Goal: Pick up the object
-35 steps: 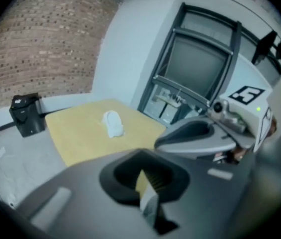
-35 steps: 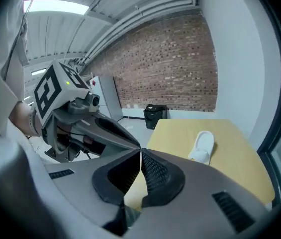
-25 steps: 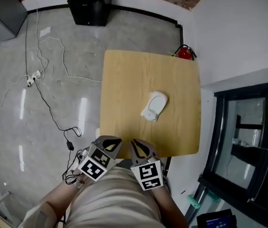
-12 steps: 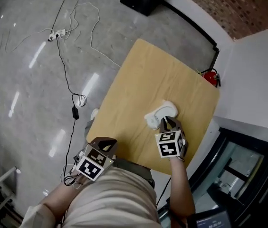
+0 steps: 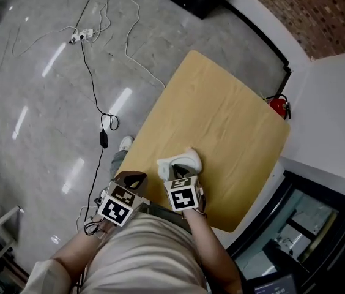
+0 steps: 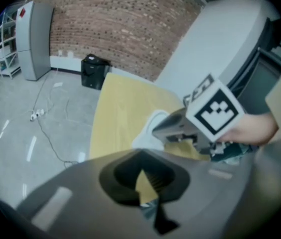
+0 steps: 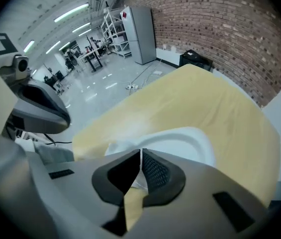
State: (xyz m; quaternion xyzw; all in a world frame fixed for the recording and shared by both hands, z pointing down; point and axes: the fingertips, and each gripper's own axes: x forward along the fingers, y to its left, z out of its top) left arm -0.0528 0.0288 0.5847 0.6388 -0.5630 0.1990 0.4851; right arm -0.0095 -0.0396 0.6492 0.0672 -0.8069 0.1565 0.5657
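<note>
Table of pale yellow wood (image 5: 233,118) bears a white rounded plastic object (image 5: 180,160) near its front edge. The right gripper (image 5: 181,172) points steeply down, jaws pressed together and empty, tips just at the object's near side; contact is unclear. The left gripper (image 5: 132,180), jaws likewise closed on nothing, hovers beside it at the table's edge.
</note>
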